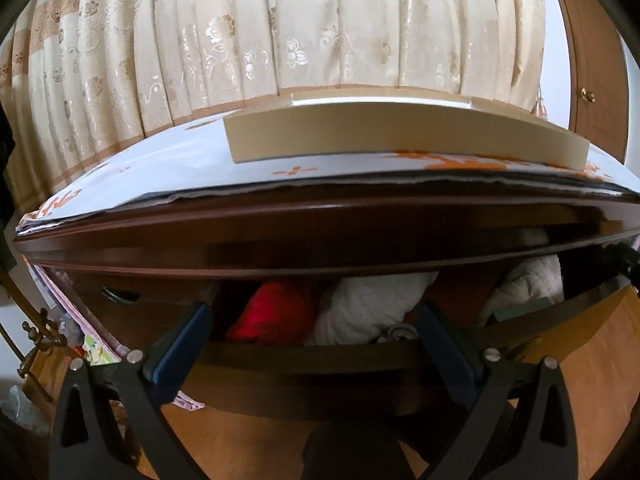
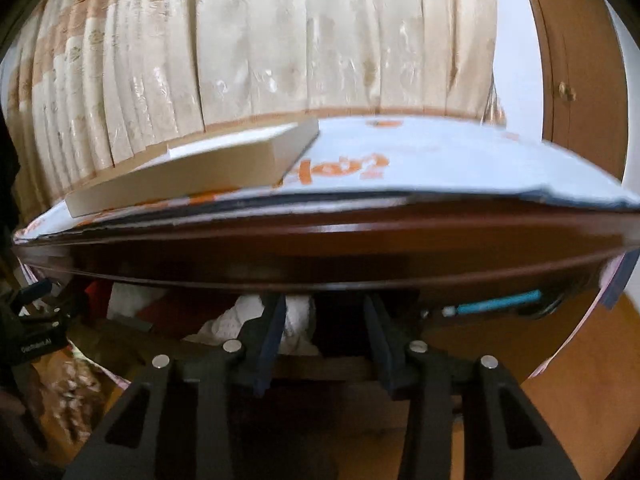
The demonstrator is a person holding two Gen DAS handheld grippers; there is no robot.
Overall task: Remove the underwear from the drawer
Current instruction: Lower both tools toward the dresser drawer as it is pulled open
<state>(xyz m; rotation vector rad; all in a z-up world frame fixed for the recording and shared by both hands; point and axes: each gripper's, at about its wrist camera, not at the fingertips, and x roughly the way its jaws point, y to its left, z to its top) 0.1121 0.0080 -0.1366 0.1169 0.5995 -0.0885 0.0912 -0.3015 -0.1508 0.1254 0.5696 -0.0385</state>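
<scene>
Both tools point level into the open drawer (image 1: 304, 360) under the dresser top. The left tool (image 1: 316, 312) is spread wide with nothing held; a red garment (image 1: 272, 312) and white underwear (image 1: 368, 304) lie between its fingers at 12 o'clock. The right tool (image 2: 325, 312) is partly open and empty, white underwear (image 2: 298, 320) touching its 9 o'clock finger.

Dresser top (image 1: 280, 236): glossy dark wood
Curtain (image 1: 280, 32): shiny patterned cloth
White garment (image 1: 360, 308): soft knit cloth
Box (image 1: 400, 132): matt cardboard
</scene>
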